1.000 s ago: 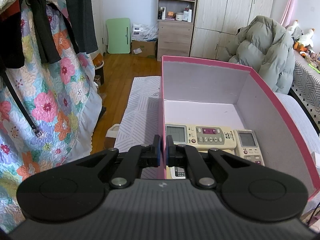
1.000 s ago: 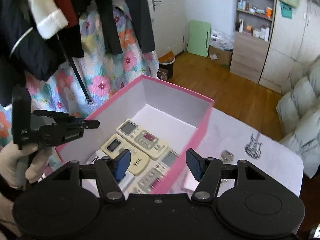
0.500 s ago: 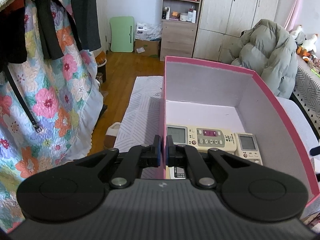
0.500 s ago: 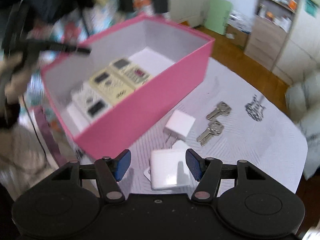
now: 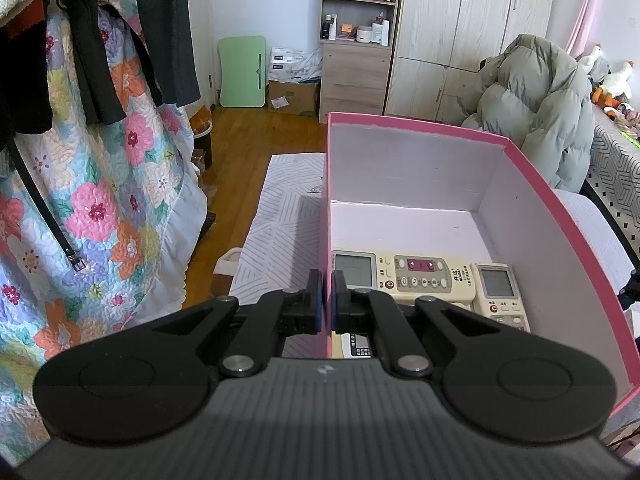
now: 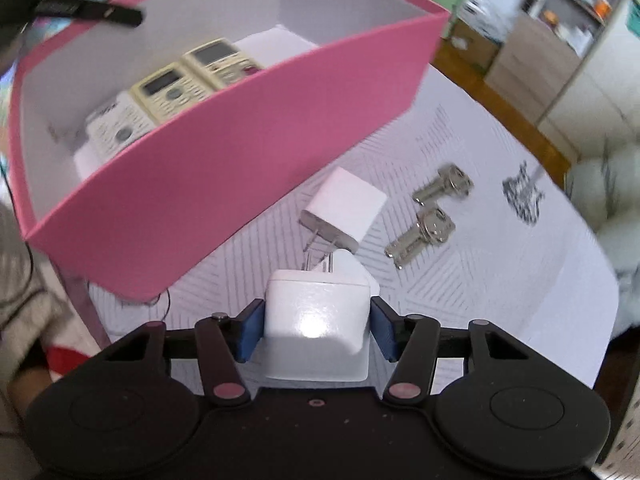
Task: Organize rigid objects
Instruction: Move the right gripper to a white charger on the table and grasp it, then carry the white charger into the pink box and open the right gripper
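A pink box (image 5: pixel 560 216) (image 6: pixel 224 152) with a white inside holds several cream remote controls (image 5: pixel 404 278) (image 6: pixel 172 88). My left gripper (image 5: pixel 326 304) is shut on the box's left wall. In the right wrist view my right gripper (image 6: pixel 316 330) straddles a large white charger (image 6: pixel 316 316) that fills the gap between the blue pads; whether they press it is unclear. A smaller white plug adapter (image 6: pixel 344 208) and two silver keys (image 6: pixel 432 212) lie on the white patterned cloth (image 6: pixel 480 280) beyond it.
A floral quilt and dark clothes (image 5: pixel 92 160) hang at the left. A grey puffer jacket (image 5: pixel 532 100) lies behind the box, with wooden cabinets (image 5: pixel 460 32) and shelves at the back. The cloth ends at a curved edge to the right (image 6: pixel 608 320).
My right gripper has swung from above the box down to the cloth and moved in around the large white charger. My left gripper stays shut on the box wall.
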